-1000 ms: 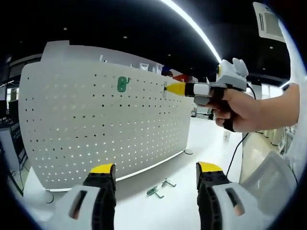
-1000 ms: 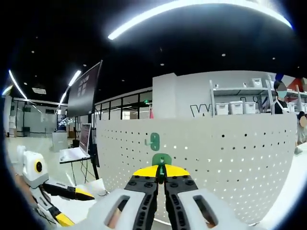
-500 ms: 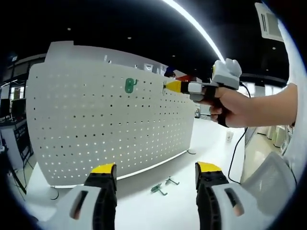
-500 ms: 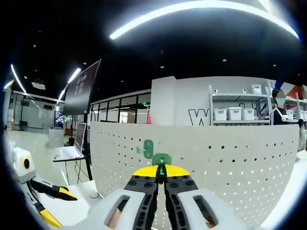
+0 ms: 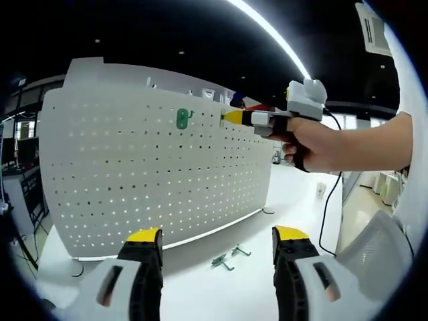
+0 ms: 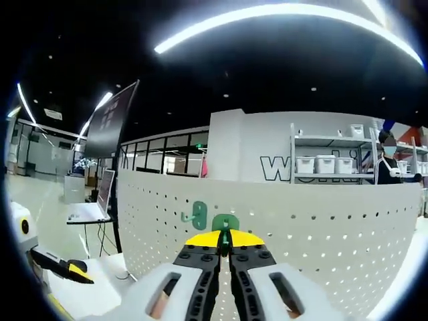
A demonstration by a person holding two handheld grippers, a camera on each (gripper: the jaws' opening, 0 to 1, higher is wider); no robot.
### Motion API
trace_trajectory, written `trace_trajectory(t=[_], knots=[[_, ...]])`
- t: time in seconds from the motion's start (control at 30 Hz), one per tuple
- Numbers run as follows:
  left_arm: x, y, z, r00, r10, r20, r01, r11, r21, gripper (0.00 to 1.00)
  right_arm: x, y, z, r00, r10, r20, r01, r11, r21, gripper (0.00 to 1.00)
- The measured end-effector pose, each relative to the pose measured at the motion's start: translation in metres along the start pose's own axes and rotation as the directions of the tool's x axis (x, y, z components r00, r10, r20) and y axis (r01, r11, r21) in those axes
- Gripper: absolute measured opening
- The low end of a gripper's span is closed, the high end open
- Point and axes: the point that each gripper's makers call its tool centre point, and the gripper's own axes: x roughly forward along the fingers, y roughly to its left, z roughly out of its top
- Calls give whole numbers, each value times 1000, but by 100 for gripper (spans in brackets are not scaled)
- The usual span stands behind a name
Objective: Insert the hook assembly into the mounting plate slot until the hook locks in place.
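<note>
Right gripper (image 6: 225,242) fingers pinched on green hook (image 6: 225,223); left gripper (image 5: 217,239) fingers spread, empty.

One white perforated mounting plate (image 5: 154,174) stands on the bench (image 5: 221,294). Two green hooks show at it: one hook mounted on the plate (image 5: 182,119) and one hook in the right tongs (image 6: 225,223). Two loose metal hooks (image 5: 226,257) lie on the bench. Two tongs: left tongs (image 5: 217,244), right tongs (image 6: 225,239).
</note>
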Motion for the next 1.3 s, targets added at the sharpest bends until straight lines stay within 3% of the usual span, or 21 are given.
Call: trace_trajectory(t=[0.37, 1.3], knots=[[-2, 4, 2, 1000, 6, -3, -6, 1000, 5, 68, 17, -5, -2, 1000, -10, -5, 10, 1000, -14, 1], [-4, 6, -10, 999, 16, -36, -17, 1000, -25, 66, 44, -9, -6, 1000, -10, -10, 10, 999, -31, 2]])
